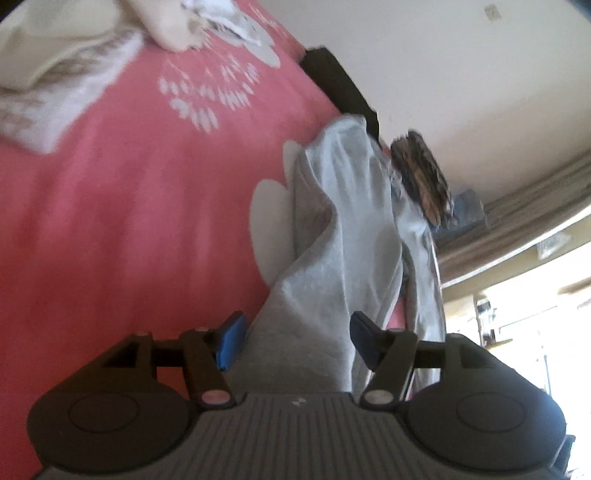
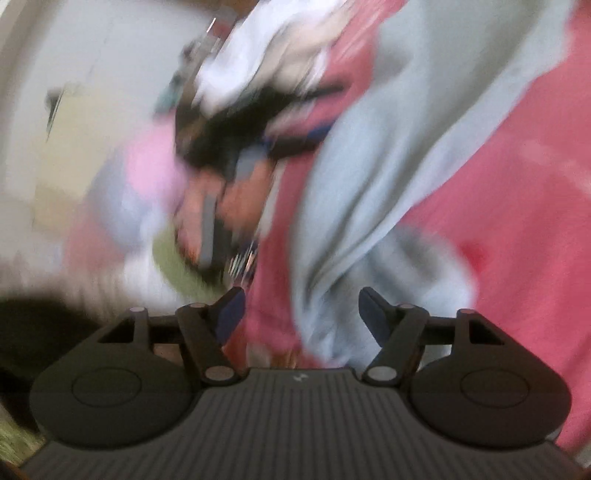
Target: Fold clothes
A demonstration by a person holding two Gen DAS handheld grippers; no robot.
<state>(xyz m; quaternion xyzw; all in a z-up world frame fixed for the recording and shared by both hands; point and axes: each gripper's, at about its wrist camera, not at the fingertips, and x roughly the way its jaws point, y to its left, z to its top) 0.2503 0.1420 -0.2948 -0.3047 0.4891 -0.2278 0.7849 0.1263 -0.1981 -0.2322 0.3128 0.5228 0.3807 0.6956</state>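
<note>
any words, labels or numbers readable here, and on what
None can be read.
Small pale mark on the left gripper body: a logo shape, no letters.
Same mark on the right gripper body: blurred.
Small plate on the wall: too small to read.
Pink bedspread: white leaf print, no text.

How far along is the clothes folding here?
Early, it seems. Done: possibly the white clothes at the far side of the pink bed, though blur hides whether they are folded. In hand: the grey garment lies rumpled, between the open fingers of the left gripper and right gripper, neither pinching it. Left: folding it, plus the blurred pile beyond.
</note>
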